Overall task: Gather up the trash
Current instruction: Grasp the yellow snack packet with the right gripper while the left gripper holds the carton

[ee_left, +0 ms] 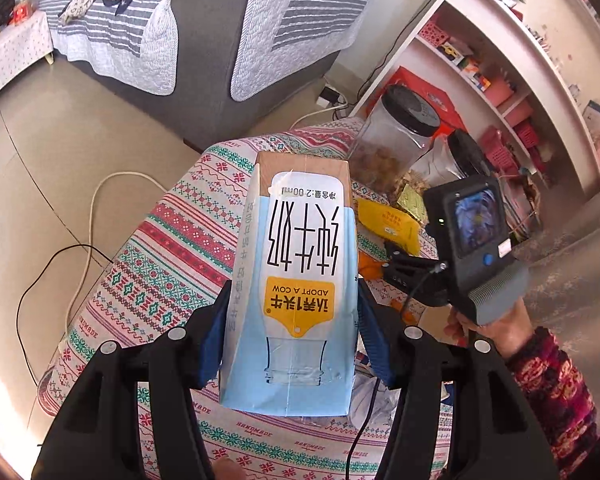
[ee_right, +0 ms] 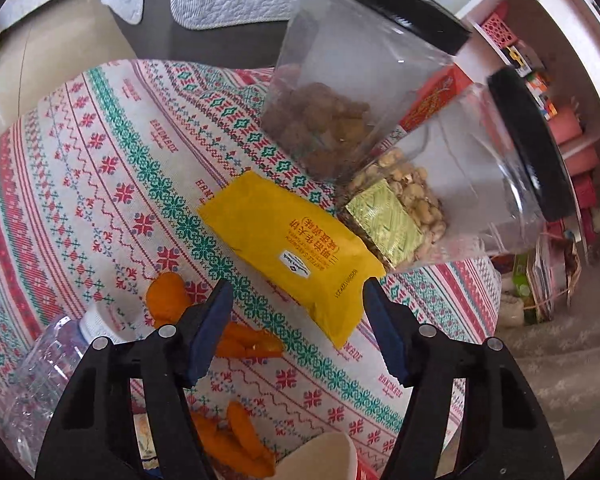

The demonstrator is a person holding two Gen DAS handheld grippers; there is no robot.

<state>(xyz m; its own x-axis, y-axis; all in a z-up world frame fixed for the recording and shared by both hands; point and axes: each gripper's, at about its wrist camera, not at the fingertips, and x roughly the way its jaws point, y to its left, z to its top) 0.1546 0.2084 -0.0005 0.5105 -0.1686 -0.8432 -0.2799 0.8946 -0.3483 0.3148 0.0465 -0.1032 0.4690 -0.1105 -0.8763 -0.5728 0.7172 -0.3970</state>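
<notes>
My left gripper is shut on a blue and white milk carton, held up above the table with its print upside down. The blue pads press both of its sides. In the right wrist view a yellow snack wrapper lies flat on the patterned tablecloth. My right gripper hangs open over the wrapper's near end, one finger on each side of it, and the pads do not squeeze it. Orange peels lie by the left finger, with more peels nearer the camera.
Two clear jars with black lids stand behind the wrapper, one with brown snacks and one with nuts. A gold packet leans on the nut jar. A crushed plastic bottle and a paper cup sit near. Shelves and a sofa stand beyond.
</notes>
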